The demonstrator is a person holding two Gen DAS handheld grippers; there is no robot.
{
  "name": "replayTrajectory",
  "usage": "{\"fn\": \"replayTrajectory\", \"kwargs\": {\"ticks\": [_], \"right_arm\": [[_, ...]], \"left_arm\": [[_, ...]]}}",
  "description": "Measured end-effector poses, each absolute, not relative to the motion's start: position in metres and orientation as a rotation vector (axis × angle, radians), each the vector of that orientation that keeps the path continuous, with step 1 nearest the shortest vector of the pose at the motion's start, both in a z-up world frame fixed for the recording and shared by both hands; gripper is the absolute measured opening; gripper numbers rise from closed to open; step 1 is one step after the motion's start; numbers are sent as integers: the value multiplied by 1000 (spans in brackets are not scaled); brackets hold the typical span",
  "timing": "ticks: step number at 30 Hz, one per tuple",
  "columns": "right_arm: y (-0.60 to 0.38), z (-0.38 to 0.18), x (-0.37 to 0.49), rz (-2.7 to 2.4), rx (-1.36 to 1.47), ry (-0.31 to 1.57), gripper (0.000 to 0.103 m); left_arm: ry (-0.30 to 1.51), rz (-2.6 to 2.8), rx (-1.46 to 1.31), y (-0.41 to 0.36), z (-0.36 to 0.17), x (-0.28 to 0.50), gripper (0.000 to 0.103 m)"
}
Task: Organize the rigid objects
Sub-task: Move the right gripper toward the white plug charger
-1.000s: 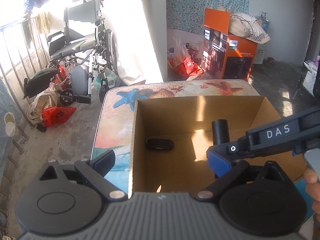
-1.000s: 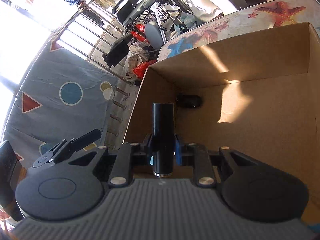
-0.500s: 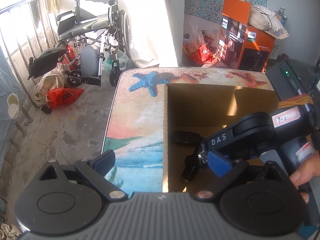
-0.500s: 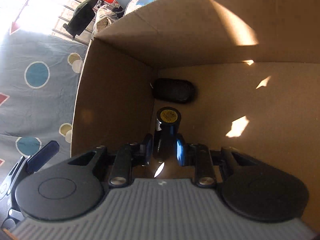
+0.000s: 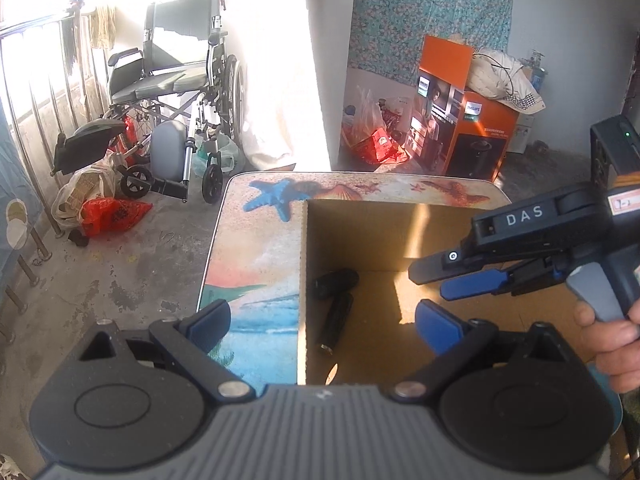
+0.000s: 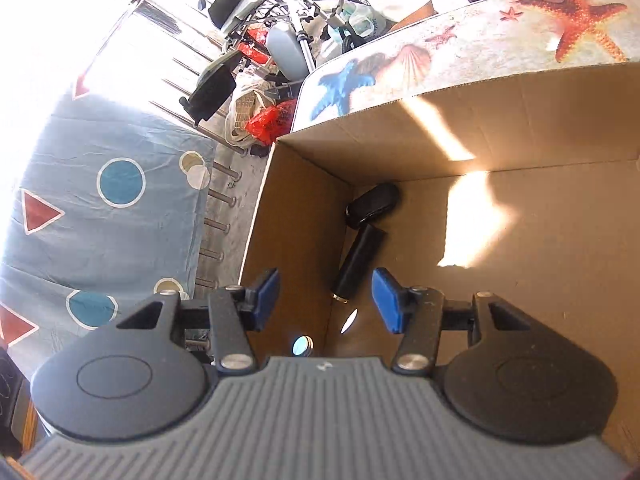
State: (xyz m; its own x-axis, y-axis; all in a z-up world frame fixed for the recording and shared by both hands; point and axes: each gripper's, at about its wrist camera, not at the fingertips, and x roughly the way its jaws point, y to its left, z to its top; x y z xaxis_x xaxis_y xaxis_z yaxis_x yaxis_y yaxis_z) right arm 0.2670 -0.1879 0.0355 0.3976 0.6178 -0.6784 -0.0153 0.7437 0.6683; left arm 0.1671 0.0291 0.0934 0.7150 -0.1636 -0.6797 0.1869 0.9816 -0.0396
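An open cardboard box [image 5: 360,220] [image 6: 520,120] stands on a table with a starfish print. A black cylinder [image 5: 335,323] [image 6: 357,263] lies on the box floor by the left wall, next to a black oval case [image 5: 335,281] [image 6: 373,205] in the far left corner. My right gripper [image 6: 326,296] is open and empty above the cylinder; it shows in the left wrist view [image 5: 448,280] over the box. My left gripper [image 5: 322,322] is open and empty, straddling the box's left wall.
The table top [image 5: 256,248] [image 6: 460,44] shows left of and behind the box. On the floor beyond stand a wheelchair [image 5: 176,92], plastic bags [image 5: 112,210] and an orange carton [image 5: 464,136]. A blue patterned cloth [image 6: 100,208] hangs at the left.
My right gripper opened and let go of the black cylinder, which now lies on the box floor. The gripper has lifted back out of the box.
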Motion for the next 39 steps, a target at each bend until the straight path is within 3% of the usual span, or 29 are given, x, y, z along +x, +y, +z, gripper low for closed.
{"fn": "replayTrajectory", "kwargs": {"ticks": [9, 17, 24, 34, 39], "right_arm": [[-249, 81, 134, 454, 646, 912, 52], [-268, 31, 26, 363, 673, 862, 52], [-255, -7, -7, 294, 617, 868, 50], [-264, -15, 27, 294, 631, 851, 38], [-267, -21, 43, 302, 666, 860, 37]], "left_arm": [[700, -331, 39, 12, 101, 75, 99], [758, -481, 215, -37, 47, 9, 98], [872, -577, 243, -65, 6, 3, 82], [846, -542, 269, -87, -6, 29, 61], [832, -551, 278, -95, -6, 41, 48]]}}
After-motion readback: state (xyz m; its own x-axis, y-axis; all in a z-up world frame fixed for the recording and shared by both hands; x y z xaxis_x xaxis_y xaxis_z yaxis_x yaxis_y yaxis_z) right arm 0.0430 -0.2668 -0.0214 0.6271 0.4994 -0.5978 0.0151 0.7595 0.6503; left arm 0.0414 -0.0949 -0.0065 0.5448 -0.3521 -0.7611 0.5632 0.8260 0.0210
